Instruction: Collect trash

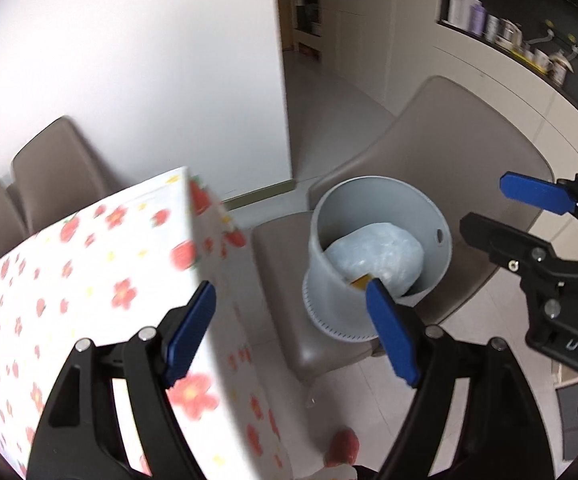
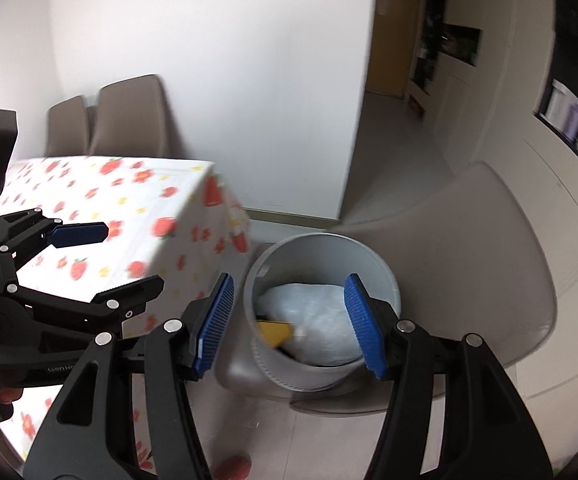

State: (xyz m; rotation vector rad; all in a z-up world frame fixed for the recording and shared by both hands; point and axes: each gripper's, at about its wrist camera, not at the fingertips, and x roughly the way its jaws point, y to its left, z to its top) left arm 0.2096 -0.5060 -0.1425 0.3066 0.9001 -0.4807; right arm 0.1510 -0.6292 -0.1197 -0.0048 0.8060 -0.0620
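Note:
A grey round bin (image 1: 369, 204) stands on the seat of a taupe chair (image 1: 449, 140). Inside lie a crumpled pale blue bag (image 1: 377, 260) and a yellow scrap (image 1: 363, 282). My left gripper (image 1: 291, 332) hovers open above the table corner and the bin's near rim, with nothing between its blue pads. Beside it at the right, my right gripper (image 1: 521, 216) is seen side on. In the right wrist view the right gripper (image 2: 289, 322) is open and empty over the bin (image 2: 369, 256), with the bag (image 2: 317, 320) and the scrap (image 2: 275, 332) below. The left gripper (image 2: 105, 264) shows at the left.
A table under a strawberry-print cloth (image 1: 89, 272) stands left of the bin, its corner close to the chair. Two more taupe chairs (image 2: 129, 116) stand against the white wall. Shelves with jars (image 1: 509, 32) line the right. A red slipper (image 1: 343, 450) shows on the floor.

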